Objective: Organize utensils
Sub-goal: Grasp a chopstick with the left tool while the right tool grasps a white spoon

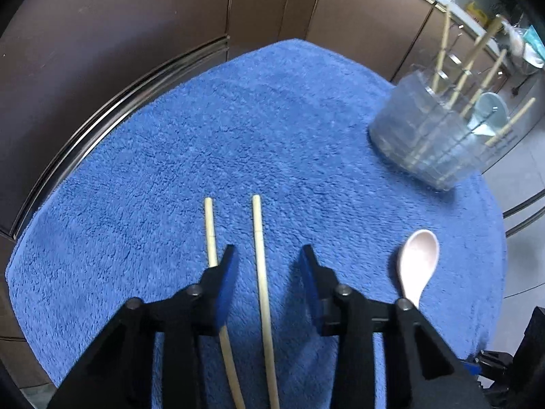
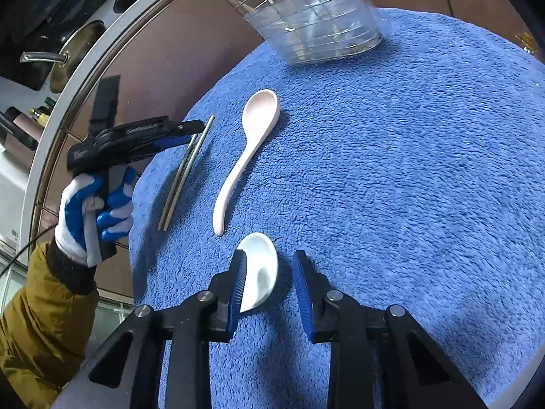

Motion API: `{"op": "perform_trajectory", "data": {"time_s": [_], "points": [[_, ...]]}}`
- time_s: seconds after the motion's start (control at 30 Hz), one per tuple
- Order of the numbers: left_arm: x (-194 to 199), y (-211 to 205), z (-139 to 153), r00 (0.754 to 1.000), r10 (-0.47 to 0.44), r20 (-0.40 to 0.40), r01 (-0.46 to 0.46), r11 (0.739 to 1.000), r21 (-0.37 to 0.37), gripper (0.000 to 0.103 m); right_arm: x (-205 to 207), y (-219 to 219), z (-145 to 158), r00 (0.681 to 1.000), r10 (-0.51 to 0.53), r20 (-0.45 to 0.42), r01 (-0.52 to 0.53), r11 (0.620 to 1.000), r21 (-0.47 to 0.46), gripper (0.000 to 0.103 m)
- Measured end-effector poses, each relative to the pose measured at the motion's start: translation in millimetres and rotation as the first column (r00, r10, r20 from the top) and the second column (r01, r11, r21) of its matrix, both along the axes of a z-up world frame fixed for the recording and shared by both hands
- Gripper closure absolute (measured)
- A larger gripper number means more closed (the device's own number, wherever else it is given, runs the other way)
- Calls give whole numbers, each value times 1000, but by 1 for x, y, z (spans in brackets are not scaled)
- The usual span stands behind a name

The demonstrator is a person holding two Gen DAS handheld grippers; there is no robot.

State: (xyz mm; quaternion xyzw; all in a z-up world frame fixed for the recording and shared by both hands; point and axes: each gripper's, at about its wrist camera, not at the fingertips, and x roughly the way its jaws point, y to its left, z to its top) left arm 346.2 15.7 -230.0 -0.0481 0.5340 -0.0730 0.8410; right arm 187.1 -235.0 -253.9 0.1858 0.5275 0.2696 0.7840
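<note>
My left gripper (image 1: 267, 255) hangs released over two bamboo chopsticks (image 1: 260, 262) on the blue towel (image 1: 238, 129) — their near ends are cut off. My right gripper (image 2: 267, 269) is released around a white spoon (image 2: 259, 272), its handle hidden; a pink spoon (image 2: 245, 156) lies beyond.

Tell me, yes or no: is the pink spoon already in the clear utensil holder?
No: the pink spoon lies flat on the blue towel, apart from the clear holder at the towel's far edge.
</note>
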Motion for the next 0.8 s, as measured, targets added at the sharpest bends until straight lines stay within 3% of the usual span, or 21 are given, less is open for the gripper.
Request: {"op": "perform_trajectory", "data": {"time_s": [0.17, 0.33, 0.47, 0.8], "points": [[10, 0, -7, 999, 14, -29, -14, 1000, 9, 80, 3, 1, 0, 1000, -3, -2, 3, 1000, 3, 85], [9, -8, -9, 1000, 17, -19, -16, 1000, 22, 98, -1, 0, 0, 1000, 4, 6, -4, 1000, -18, 92], [-4, -12, -4, 1000, 6, 16, -6, 1000, 3, 98, -3, 0, 3, 1000, 6, 19, -6, 1000, -22, 97], [-57, -23, 36, 987, -24, 161, 25, 1000, -2, 98, -27, -12, 23, 997, -20, 71, 22, 999, -29, 97]]}}
